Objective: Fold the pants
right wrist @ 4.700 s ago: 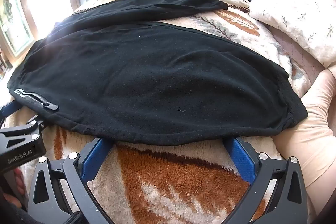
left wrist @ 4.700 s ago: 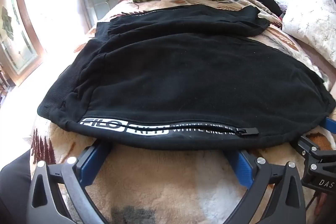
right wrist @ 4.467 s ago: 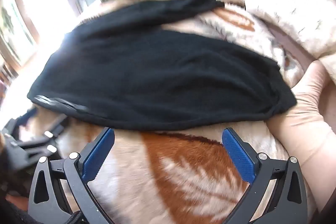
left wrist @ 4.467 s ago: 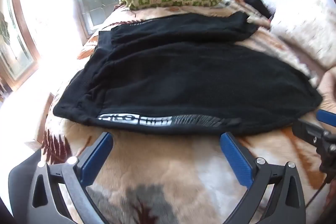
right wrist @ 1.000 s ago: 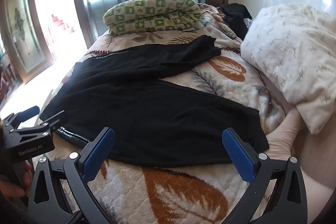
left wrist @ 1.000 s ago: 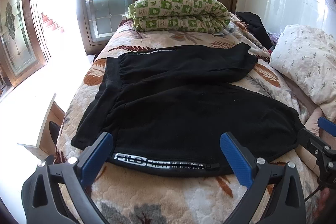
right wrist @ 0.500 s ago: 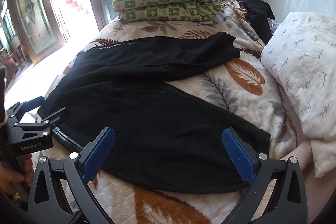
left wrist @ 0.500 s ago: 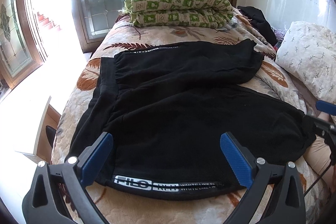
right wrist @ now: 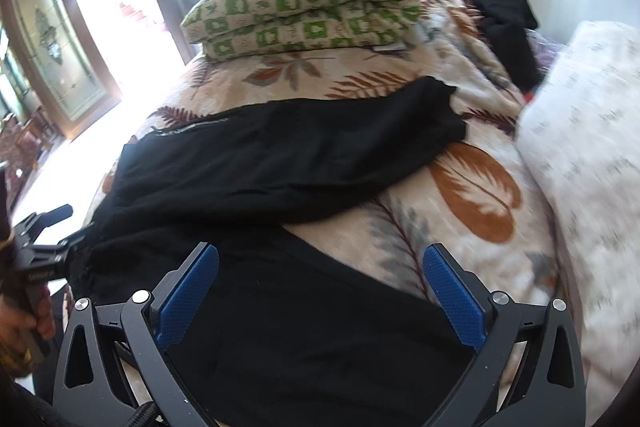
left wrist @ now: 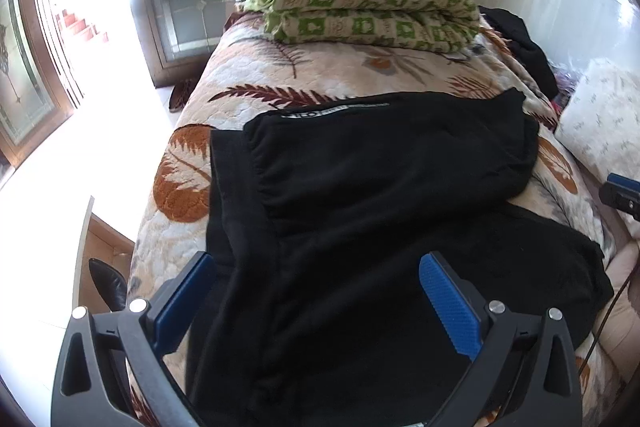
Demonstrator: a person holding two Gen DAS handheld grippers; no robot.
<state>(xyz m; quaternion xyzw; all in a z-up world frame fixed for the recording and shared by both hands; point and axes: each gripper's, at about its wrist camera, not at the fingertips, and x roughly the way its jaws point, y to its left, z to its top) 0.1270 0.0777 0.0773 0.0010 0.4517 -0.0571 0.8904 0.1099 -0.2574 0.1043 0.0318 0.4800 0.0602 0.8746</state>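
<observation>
Black pants (left wrist: 380, 235) spread flat on the leaf-patterned bedspread (left wrist: 320, 75), waistband to the left, two legs reaching right, the far leg lying partly over the near one. Left gripper (left wrist: 316, 291) above the near waist part, blue fingers (left wrist: 448, 303) spread wide, cloth below and between them, nothing pinched. Right gripper (right wrist: 320, 287) above the near leg, also spread wide, holding nothing. Far behind the pants, a folded green checked quilt (left wrist: 368, 7); at right, a white pillow (right wrist: 584, 131).

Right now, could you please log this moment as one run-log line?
pants: spread flat on bed | left gripper: open above pants | right gripper: open above pants
</observation>
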